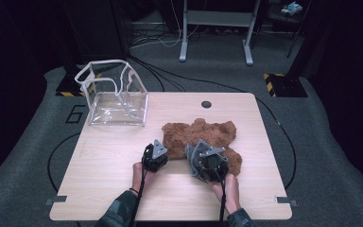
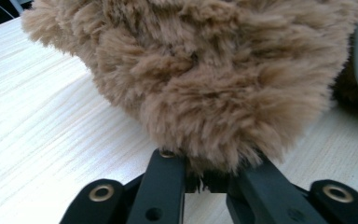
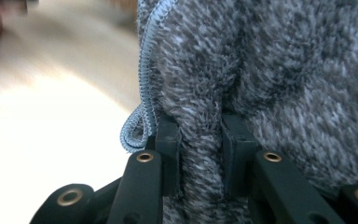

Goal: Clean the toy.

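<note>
Currently the left gripper [image 2: 207, 179] pinches the near edge of the brown fluffy blanket [image 2: 205, 74], fur bunched between its jaws. Right gripper [image 3: 200, 149] is clamped on a fold of the blanket's grey knitted underside [image 3: 284, 70], stitched hem [image 3: 144, 88] just beside one finger. Blanket lies on the wooden table [image 1: 113, 161], ahead of both grippers.

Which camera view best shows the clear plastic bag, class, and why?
The high view: the clear plastic bag stands open at the table's far left corner. The left gripper view shows brown fleece instead; the right gripper view shows grey fabric.
</note>
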`<action>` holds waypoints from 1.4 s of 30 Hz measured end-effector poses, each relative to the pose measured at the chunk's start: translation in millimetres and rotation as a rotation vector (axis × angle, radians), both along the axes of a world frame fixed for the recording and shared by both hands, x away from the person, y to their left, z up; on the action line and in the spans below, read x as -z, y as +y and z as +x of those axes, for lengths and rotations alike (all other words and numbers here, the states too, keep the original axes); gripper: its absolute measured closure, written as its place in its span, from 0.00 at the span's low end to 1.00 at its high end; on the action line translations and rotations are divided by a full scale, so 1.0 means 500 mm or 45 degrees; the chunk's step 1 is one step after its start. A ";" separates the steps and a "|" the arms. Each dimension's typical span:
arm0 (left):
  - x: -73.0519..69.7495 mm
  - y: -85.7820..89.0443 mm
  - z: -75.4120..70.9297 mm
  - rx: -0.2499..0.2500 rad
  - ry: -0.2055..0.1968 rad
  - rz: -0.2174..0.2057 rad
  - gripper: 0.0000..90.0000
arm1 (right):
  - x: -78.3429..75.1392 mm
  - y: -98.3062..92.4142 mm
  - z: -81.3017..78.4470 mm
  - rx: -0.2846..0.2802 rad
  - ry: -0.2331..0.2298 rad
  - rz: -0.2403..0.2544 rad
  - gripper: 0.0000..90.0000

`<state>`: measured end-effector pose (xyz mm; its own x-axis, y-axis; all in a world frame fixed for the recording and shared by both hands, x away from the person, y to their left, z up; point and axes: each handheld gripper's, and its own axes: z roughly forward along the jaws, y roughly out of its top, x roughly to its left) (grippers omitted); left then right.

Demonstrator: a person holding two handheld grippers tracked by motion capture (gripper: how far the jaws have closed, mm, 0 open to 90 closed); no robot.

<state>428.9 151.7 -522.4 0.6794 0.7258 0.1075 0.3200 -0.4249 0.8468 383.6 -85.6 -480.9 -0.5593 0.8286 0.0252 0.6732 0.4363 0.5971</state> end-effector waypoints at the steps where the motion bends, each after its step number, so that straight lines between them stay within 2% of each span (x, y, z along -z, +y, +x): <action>1: 0.000 0.002 -0.001 0.002 0.008 -0.010 0.88 | 0.004 -0.004 -0.001 -0.011 0.004 0.002 0.80; 3: -0.002 0.006 -0.003 -0.015 0.004 -0.024 0.81 | 0.002 -0.010 -0.001 -0.024 -0.003 0.016 0.80; 4: -0.003 0.009 -0.003 -0.023 0.005 -0.027 0.77 | -0.002 -0.009 -0.003 -0.010 -0.006 0.024 0.80; 7: -0.004 0.014 -0.010 -0.031 0.012 -0.027 0.65 | -0.021 -0.008 -0.007 -0.027 -0.038 0.035 0.80; 10: -0.004 0.022 -0.015 -0.041 0.025 -0.042 0.53 | -0.045 -0.005 -0.008 -0.030 -0.073 0.052 0.80; 11: -0.004 0.028 -0.016 -0.034 0.030 -0.064 0.47 | -0.055 -0.003 -0.007 -0.031 -0.090 0.058 0.80; 14: -0.004 0.033 -0.015 -0.029 0.048 -0.078 0.35 | -0.087 0.006 -0.001 -0.029 -0.150 0.086 0.80; 16: -0.003 0.036 -0.017 -0.018 0.055 -0.092 0.30 | -0.112 0.018 0.006 -0.043 -0.181 0.094 0.80; 17: -0.004 0.038 -0.017 -0.009 0.052 -0.076 0.27 | -0.122 0.027 0.010 -0.041 -0.205 0.103 0.80; 20: -0.003 0.039 -0.019 -0.011 0.043 -0.118 0.22 | -0.148 0.055 0.022 -0.077 -0.247 0.103 0.80; 22: -0.003 0.042 -0.019 -0.008 0.043 -0.141 0.20 | -0.154 0.075 0.030 -0.088 -0.268 0.095 0.80; 24: -0.004 0.045 -0.020 0.005 0.047 -0.154 0.19 | -0.148 0.097 0.043 -0.112 -0.255 0.081 0.80; 26: -0.004 0.047 -0.020 0.008 0.053 -0.136 0.19 | -0.130 0.114 0.050 -0.126 -0.225 0.060 0.80; 28: -0.001 0.055 -0.020 0.001 0.046 -0.086 0.19 | -0.110 0.123 0.052 -0.139 -0.195 0.048 0.80; 30: -0.001 0.067 -0.020 0.001 0.057 -0.084 0.18 | -0.089 0.127 0.049 -0.143 -0.166 0.042 0.80; 34: -0.001 0.081 -0.019 -0.032 0.054 -0.148 0.18 | -0.053 0.130 0.042 -0.155 -0.105 0.033 0.80; 40: 0.000 0.075 -0.019 -0.023 0.053 -0.118 0.17 | -0.007 0.126 0.036 -0.178 0.036 0.040 0.80; 42: 0.000 0.075 -0.019 -0.025 0.051 -0.128 0.17 | -0.007 0.123 0.034 -0.187 0.034 0.037 0.80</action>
<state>419.6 189.3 -522.5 0.6673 0.7447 0.0064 0.3618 -0.3317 0.8712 400.7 -24.2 -477.5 -0.6733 0.7366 0.0646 0.6194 0.5141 0.5933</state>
